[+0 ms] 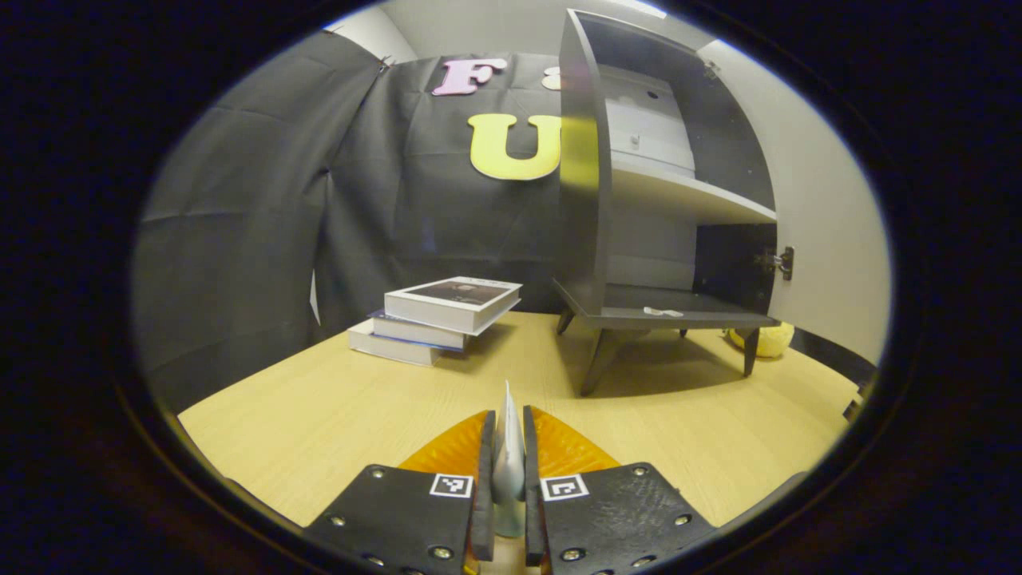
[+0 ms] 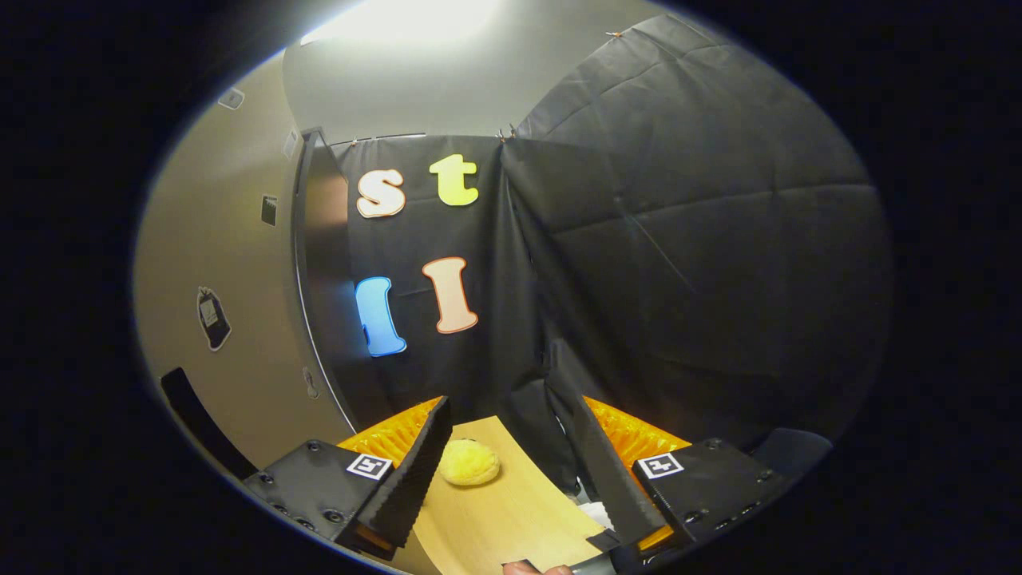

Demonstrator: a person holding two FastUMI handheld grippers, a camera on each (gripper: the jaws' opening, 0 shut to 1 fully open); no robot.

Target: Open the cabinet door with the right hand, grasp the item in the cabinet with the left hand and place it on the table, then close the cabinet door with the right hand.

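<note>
Your left gripper (image 1: 506, 447) is clamping one thin, pale, flat item (image 1: 508, 455) upright between its fingers above the tabletop (image 1: 319, 415), near three stacked books (image 1: 435, 319). The one cabinet (image 1: 655, 208) is standing open, while your right gripper (image 2: 511, 471) is hanging with fingers apart over one yellow fuzzy ball (image 2: 469, 463).

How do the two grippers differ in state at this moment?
The left gripper is shut on a thin pale item; the right gripper is open and holds nothing. The left points toward the open cabinet; the right points at the booth's cloth wall. Both hang over the table.
</note>
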